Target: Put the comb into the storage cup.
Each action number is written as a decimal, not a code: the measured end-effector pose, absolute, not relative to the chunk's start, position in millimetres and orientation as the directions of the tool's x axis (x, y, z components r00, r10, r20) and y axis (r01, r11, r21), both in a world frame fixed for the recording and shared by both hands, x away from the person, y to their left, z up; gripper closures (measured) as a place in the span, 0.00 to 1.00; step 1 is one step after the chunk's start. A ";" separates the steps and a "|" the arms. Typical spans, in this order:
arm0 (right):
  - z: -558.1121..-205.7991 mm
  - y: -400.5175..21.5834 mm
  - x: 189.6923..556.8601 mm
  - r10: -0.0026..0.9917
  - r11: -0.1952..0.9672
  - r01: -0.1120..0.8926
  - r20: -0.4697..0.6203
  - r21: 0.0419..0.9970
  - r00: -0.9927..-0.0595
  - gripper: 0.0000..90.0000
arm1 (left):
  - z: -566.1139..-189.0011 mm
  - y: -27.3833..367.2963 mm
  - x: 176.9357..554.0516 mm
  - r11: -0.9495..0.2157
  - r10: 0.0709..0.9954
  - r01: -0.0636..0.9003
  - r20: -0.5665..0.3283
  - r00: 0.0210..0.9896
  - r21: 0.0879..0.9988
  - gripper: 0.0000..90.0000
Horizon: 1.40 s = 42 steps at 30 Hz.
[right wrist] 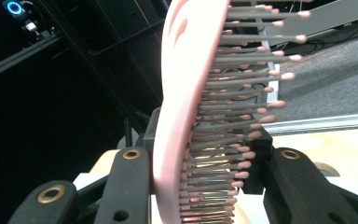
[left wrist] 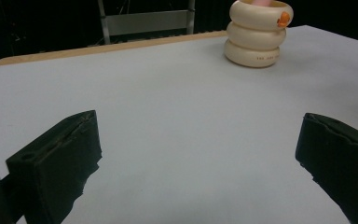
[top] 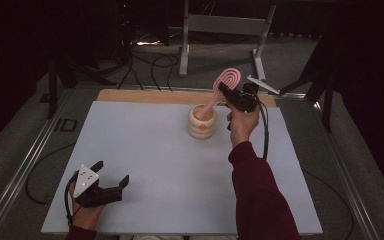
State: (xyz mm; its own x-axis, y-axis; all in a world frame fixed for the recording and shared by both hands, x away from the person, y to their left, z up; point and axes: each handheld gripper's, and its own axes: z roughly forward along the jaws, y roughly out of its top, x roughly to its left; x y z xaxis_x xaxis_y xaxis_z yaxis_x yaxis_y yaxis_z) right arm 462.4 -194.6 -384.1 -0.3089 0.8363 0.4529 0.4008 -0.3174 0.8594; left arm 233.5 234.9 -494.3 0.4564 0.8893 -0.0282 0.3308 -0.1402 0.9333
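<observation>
A pink hairbrush (top: 223,85) leans out of a cream ringed cup (top: 202,121) at the far middle of the white table top, handle end down inside it. My right gripper (top: 228,93) is shut on the brush's head; in the right gripper view the pink back and grey bristles of the hairbrush (right wrist: 200,107) sit between the two jaws. My left gripper (top: 112,175) rests low at the near left of the table, open, nothing between its fingers (left wrist: 56,163). The cream cup (left wrist: 257,32), with an orange mark on its top ring, stands far ahead of it.
The white sheet (top: 145,160) lies on a wooden board (top: 140,96) whose far strip shows bare. Metal rails run along both table sides. A grey metal frame (top: 225,25) and cables lie on the floor beyond.
</observation>
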 end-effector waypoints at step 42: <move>-408.2 -167.5 463.6 0.876 -0.227 0.427 0.375 0.875 -0.303 0.71 | -494.6 234.4 233.2 -0.141 0.889 0.331 -0.028 0.458 0.933 0.01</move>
State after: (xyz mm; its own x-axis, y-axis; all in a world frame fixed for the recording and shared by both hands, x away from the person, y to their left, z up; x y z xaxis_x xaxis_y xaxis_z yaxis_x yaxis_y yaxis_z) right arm 463.6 -167.5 -408.2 -0.3032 0.8761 0.3750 0.4272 -0.2268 0.8752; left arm 233.2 234.4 -494.6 0.4580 0.8885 -0.0284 0.3311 -0.1409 0.9330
